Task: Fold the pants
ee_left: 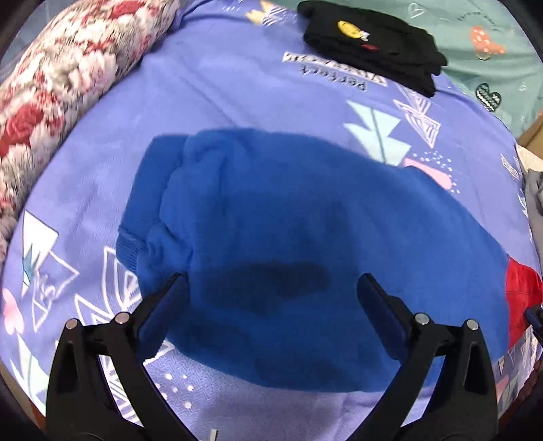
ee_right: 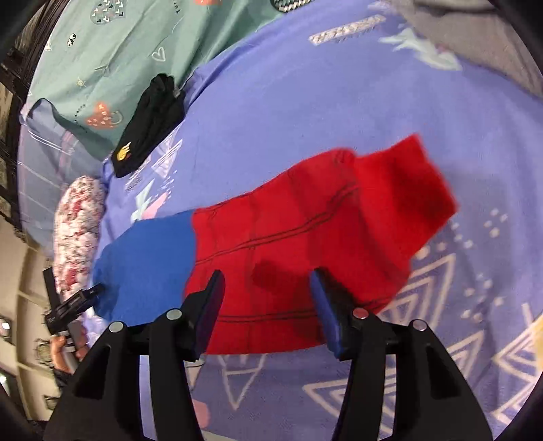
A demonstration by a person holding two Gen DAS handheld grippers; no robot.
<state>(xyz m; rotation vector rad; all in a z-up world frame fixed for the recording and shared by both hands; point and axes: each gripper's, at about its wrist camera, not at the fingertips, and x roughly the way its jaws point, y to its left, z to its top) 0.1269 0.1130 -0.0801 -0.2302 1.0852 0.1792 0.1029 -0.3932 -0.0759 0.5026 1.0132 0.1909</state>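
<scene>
Right hand-held gripper (ee_right: 268, 305) agape, empty, just above pants (ee_right: 305, 237); long axis running leftward toward left hand-held gripper (ee_left: 271, 305), likewise agape.

The purple bedsheet (ee_left: 237, 84) carries the printed word "perfect" (ee_left: 353, 79), seen upside down in the left wrist view, far from the camera beside the folded black garment (ee_left: 373, 44). A striped block of lettering (ee_left: 334, 66) just beyond it is too distorted to read. The black garment bears a small yellow emblem (ee_left: 349, 29) without legible text.

Blue-and-red pants (ee_right: 258, 244), periwinkle sheet (ee_left: 237, 95) (geometric print), black garment (ee_left: 373, 44)
</scene>
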